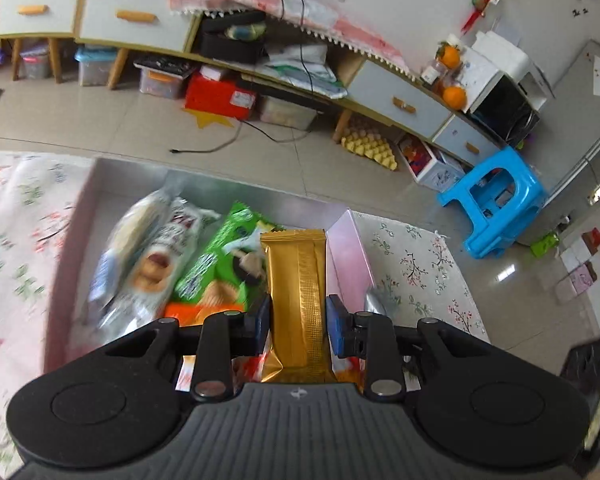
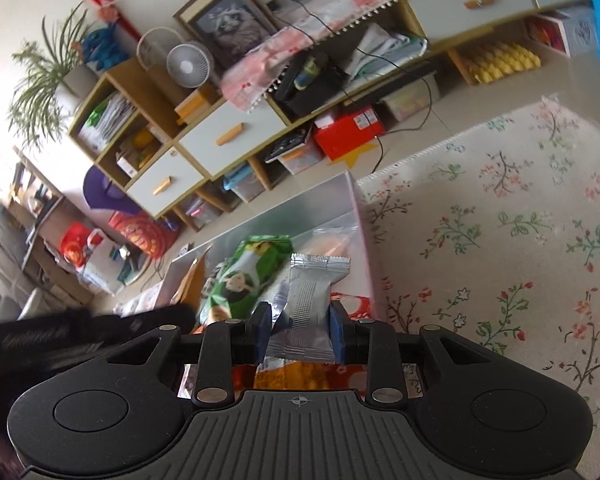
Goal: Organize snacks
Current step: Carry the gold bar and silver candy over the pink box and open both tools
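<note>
My left gripper [image 1: 299, 322] is shut on a gold snack packet [image 1: 296, 280] that stands up between its blue pads, over the pink box [image 1: 350, 248]. Inside the box lie a green snack bag [image 1: 220, 268], a white biscuit bag [image 1: 148, 264] and an orange packet [image 1: 192, 314]. My right gripper [image 2: 300, 330] is shut on a silver snack packet [image 2: 314, 296], held above the same pink box [image 2: 362, 232]. The green snack bag [image 2: 248, 276] lies below it. The left gripper's black body shows at the left edge of the right wrist view.
The box sits on a floral tablecloth [image 2: 500, 240]. Across the tiled floor stands a long low cabinet [image 1: 400, 96] with drawers, with storage bins and a red box [image 1: 220, 96] under it. A blue plastic stool [image 1: 496, 200] stands to the right.
</note>
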A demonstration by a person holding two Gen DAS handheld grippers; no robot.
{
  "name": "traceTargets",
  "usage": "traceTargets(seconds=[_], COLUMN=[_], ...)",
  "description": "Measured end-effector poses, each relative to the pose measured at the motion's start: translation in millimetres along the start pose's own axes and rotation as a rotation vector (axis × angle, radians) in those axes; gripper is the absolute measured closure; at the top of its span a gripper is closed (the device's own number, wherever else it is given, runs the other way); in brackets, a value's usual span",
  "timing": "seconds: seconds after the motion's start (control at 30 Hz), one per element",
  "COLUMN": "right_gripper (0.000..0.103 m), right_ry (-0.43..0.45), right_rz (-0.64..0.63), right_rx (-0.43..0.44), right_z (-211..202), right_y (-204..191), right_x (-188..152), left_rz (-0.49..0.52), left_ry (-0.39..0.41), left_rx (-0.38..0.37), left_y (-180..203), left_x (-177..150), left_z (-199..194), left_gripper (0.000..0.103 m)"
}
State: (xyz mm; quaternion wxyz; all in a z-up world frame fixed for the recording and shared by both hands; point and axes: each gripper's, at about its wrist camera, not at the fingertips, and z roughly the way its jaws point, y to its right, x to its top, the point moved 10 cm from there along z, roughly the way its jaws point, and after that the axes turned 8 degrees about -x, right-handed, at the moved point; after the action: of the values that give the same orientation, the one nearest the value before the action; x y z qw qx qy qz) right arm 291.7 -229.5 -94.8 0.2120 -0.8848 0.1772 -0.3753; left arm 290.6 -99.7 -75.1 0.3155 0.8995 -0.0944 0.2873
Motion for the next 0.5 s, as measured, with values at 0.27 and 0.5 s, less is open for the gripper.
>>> traceTargets(seconds=[0.27,0.5], right_gripper=[0.073,0.073], right_ry=[-0.008,-0.007], right_rz=[0.043,0.06], right_rx=[0.001,0.013], right_z=[5,6], right_y=[12,14], right_x=[0,1], left_rz=[0.039,0.078], left_ry=[-0.054,-0.078], left_rx=[0.006,0.009], left_y=[5,11], left_x=[15,16], left_z=[36,52], left_gripper=[0.076,0.076])
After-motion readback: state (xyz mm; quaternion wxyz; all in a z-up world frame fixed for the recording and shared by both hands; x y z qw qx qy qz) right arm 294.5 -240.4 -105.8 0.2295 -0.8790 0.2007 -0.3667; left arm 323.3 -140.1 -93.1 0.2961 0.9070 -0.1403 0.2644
